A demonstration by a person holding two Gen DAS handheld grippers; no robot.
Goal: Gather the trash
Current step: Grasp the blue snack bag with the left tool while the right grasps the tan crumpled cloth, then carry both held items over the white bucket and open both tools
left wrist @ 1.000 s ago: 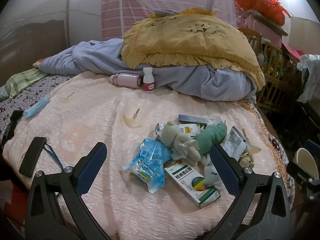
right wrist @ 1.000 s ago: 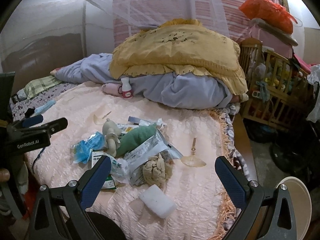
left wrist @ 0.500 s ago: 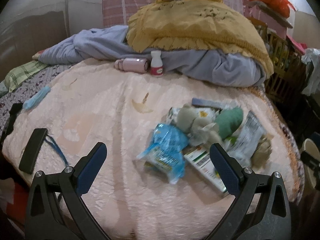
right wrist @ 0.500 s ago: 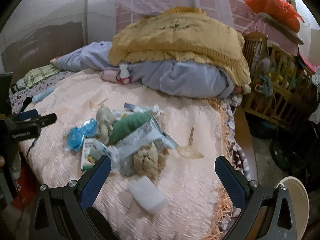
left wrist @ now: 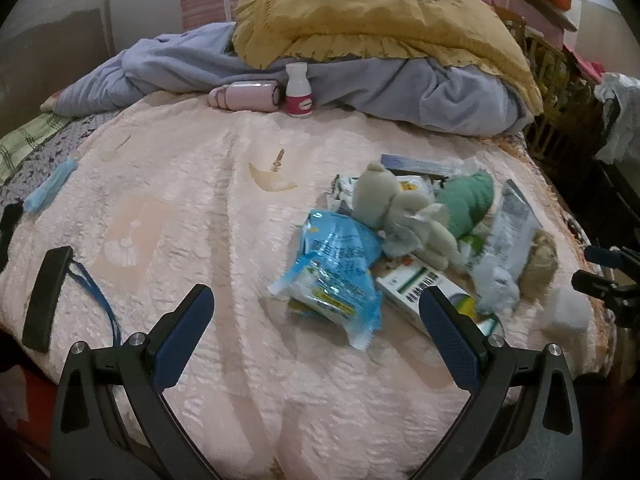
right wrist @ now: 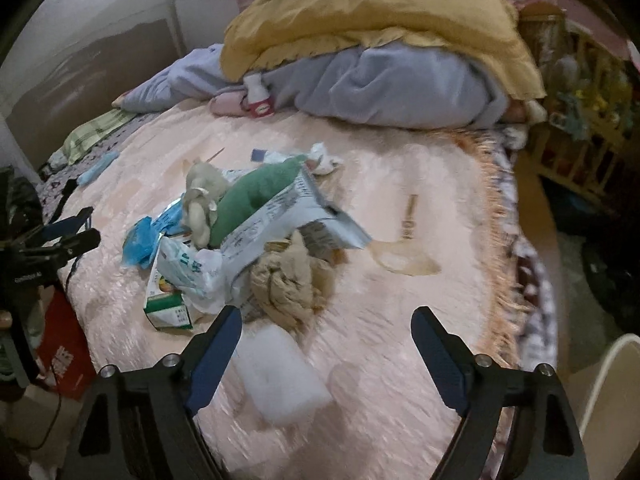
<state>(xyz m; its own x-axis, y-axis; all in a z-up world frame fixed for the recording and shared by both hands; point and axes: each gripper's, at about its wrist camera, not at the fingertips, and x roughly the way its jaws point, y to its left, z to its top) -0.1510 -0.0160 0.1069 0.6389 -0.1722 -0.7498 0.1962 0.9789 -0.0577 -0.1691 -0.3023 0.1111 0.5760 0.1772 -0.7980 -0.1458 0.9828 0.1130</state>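
A heap of trash lies on the pink bedspread point(left wrist: 192, 216): a blue plastic wrapper point(left wrist: 336, 272), a green-and-white carton point(left wrist: 424, 292), a grey foil packet point(right wrist: 280, 220), crumpled brown paper point(right wrist: 292, 284) and a white foam block point(right wrist: 280, 376). A cream plush toy point(left wrist: 400, 216) and a green cloth point(right wrist: 256, 196) lie among it. My left gripper point(left wrist: 316, 312) hangs open just short of the blue wrapper. My right gripper point(right wrist: 324, 328) is over the foam block, its jaws closing with the block between them, pads not touching it.
A pink bottle point(left wrist: 248, 96) and a small white bottle point(left wrist: 299, 90) stand against the blue and yellow bedding point(left wrist: 380, 20) at the back. A black phone point(left wrist: 46, 296) with a blue cord lies near the left edge. A wooden crib point(right wrist: 580, 120) stands to the right.
Both grippers have come down and forward toward the heap. The right jaws have narrowed, and the foam block now sits between them.
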